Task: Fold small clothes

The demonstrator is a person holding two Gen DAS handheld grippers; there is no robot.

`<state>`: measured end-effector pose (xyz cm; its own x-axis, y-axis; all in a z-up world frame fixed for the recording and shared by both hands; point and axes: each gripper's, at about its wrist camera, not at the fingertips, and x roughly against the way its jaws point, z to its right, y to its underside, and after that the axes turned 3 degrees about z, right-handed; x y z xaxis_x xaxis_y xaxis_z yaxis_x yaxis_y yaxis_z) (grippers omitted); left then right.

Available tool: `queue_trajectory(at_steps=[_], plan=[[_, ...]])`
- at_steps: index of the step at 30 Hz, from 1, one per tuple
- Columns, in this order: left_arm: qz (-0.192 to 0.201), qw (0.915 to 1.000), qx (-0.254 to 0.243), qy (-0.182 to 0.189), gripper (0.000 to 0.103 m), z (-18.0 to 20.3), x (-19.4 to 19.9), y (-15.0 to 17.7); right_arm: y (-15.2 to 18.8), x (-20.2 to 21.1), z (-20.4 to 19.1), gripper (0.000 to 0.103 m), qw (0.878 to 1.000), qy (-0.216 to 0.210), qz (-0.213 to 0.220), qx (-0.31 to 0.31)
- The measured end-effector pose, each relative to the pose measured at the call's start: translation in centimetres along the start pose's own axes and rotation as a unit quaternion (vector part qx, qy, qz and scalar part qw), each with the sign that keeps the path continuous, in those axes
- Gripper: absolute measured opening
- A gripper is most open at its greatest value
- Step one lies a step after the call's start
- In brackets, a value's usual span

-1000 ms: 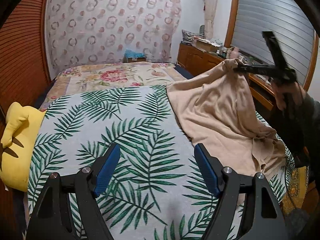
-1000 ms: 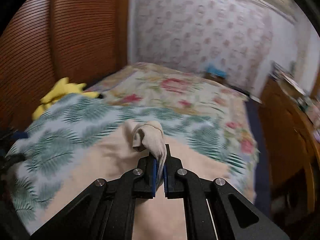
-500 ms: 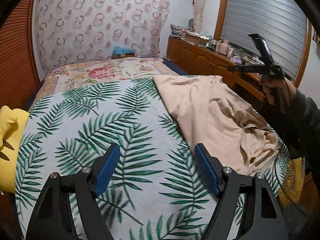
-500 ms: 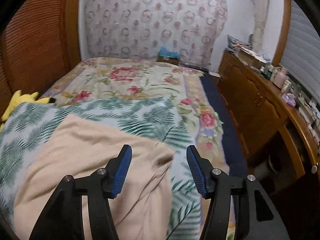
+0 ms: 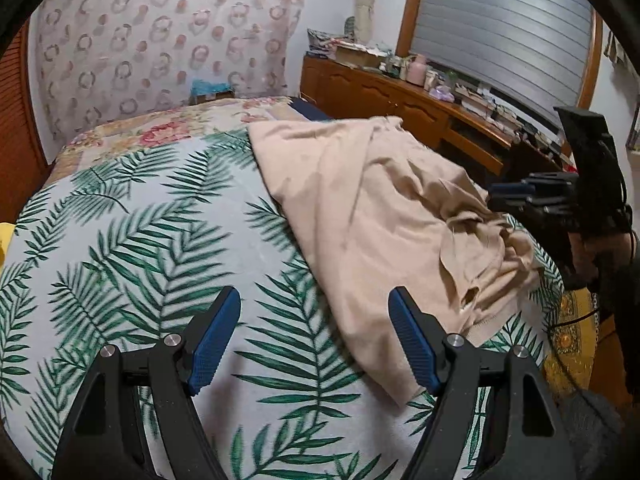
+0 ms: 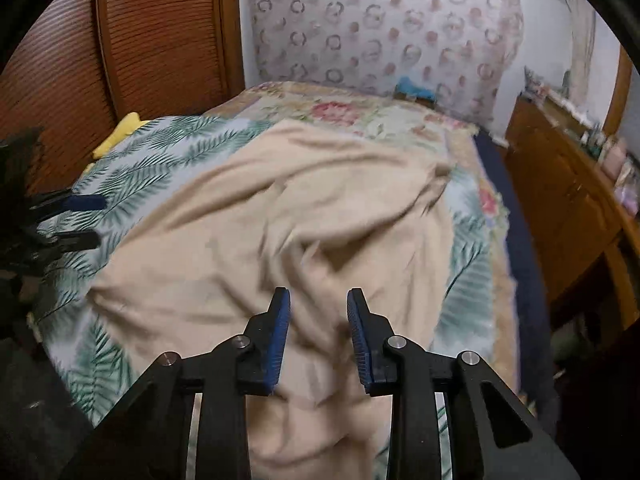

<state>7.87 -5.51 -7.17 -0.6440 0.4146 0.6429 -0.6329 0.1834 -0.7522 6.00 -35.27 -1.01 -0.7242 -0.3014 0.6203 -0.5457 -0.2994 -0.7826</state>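
A beige garment (image 5: pixel 380 220) (image 6: pixel 300 220) lies rumpled on the right side of the palm-leaf bedsheet (image 5: pixel 140 240), bunched at its near right end. My left gripper (image 5: pixel 315 300) hovers open over the sheet, its right finger by the garment's near left edge, nothing between the pads. My right gripper (image 6: pixel 318 296) hangs low over the garment's near end with its jaws closing; a gap shows between the pads and they press on nothing. In the left wrist view the right gripper (image 5: pixel 516 196) sits just right of the bunched cloth. In the right wrist view the left gripper (image 6: pixel 84 221) shows at the far left.
A floral quilt (image 5: pixel 160 128) covers the bed's far end. A wooden dresser (image 5: pixel 400 96) with clutter runs along the right side, close to the bed's edge. A yellow plush toy (image 6: pixel 120 132) lies by the wooden wardrobe (image 6: pixel 160 40). A hand (image 5: pixel 600 252) holds the right gripper.
The right gripper let go of the garment's corner, which dropped flat onto the bed. It then sank toward the bunched near end, jaws narrowing. The left gripper shifted right, nearer the garment.
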Motion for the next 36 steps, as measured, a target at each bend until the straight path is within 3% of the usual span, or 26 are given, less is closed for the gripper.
queue_trajectory(at_steps=[10, 13, 14, 21, 31, 33, 35, 36], plan=[[-0.027, 0.9996, -0.001, 0.002, 0.077, 0.8, -1.3, 0.7, 0.2, -1.4, 0.9, 0.030, 0.999, 0.004, -0.025, -0.024], [-0.032, 0.9995, -0.003, 0.004, 0.077, 1.0, -1.6, 0.8, 0.0, -1.4, 0.5, 0.006, 1.000, -0.002, -0.018, -0.020], [-0.034, 0.9994, -0.003, 0.005, 0.077, 1.1, -1.6, 0.9, 0.5, -1.6, 0.0, 0.005, 1.000, -0.005, -0.009, -0.020], [-0.032, 0.9995, -0.003, 0.008, 0.077, 1.3, -1.3, 0.8, 1.6, 4.1, 0.5, 0.004, 0.998, 0.011, 0.050, -0.041], [-0.037, 0.9990, -0.016, 0.022, 0.077, 2.6, -1.1, 1.0, 5.2, 6.5, 0.6, 0.004, 0.997, 0.048, 0.012, -0.054], [-0.038, 0.9989, -0.016, 0.023, 0.077, 2.7, -1.1, 1.1, 4.8, 6.9, 0.5, 0.009, 0.997, 0.040, 0.021, -0.060], [-0.037, 0.9989, -0.015, 0.026, 0.077, 2.9, -1.1, 1.0, 4.2, 6.8, 0.3, 0.028, 0.997, 0.051, 0.033, -0.056], [-0.037, 0.9988, -0.015, 0.027, 0.077, 2.9, -1.1, 1.0, 3.9, 6.6, 0.2, 0.033, 0.996, 0.048, 0.041, -0.056]])
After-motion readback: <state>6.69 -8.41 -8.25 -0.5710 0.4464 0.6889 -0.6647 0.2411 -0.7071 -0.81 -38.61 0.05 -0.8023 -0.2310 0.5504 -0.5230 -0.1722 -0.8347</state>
